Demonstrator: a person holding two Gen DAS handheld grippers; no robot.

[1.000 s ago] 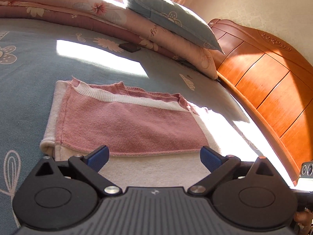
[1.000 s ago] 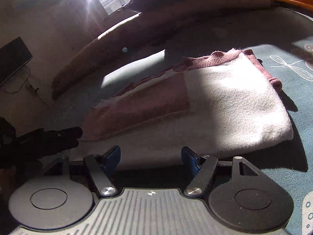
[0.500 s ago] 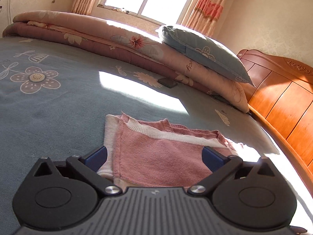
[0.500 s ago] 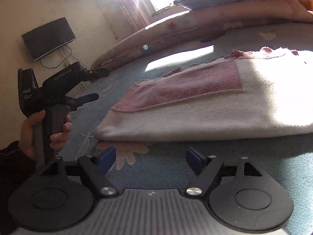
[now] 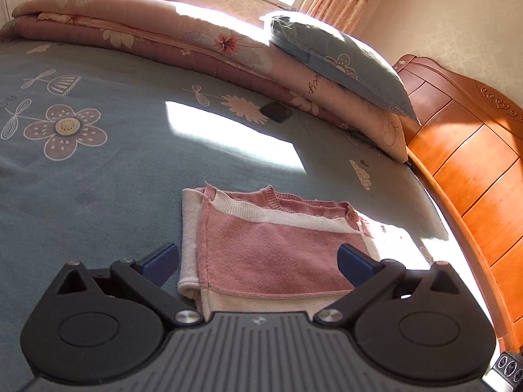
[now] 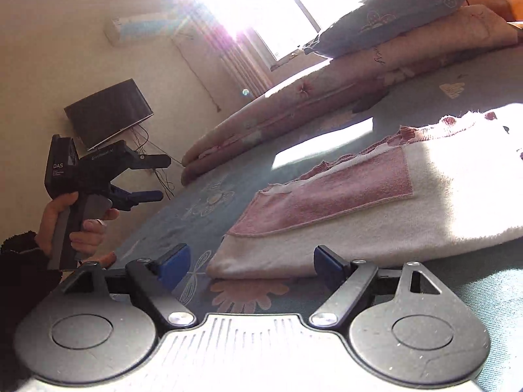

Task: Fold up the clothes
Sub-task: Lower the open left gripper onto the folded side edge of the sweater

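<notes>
Sweater (image 5: pixel 278 248) sits folded on the bed (image 5: pixel 98 179), lower centre of frame; left gripper (image 5: pixel 258 261) spread wide, empty; right gripper (image 6: pixel 251 261) opening, nothing pinched, low by the fold's near edge; a careless brush there could drag the layers apart.

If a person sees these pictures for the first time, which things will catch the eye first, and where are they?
The folded pink and white sweater lies flat on the blue flowered bedsheet, just ahead of both grippers. Behind it, a bright patch of sunlight falls on the sheet, and a blue pillow rests on a rolled pink quilt. At the right stands the orange wooden headboard.
</notes>
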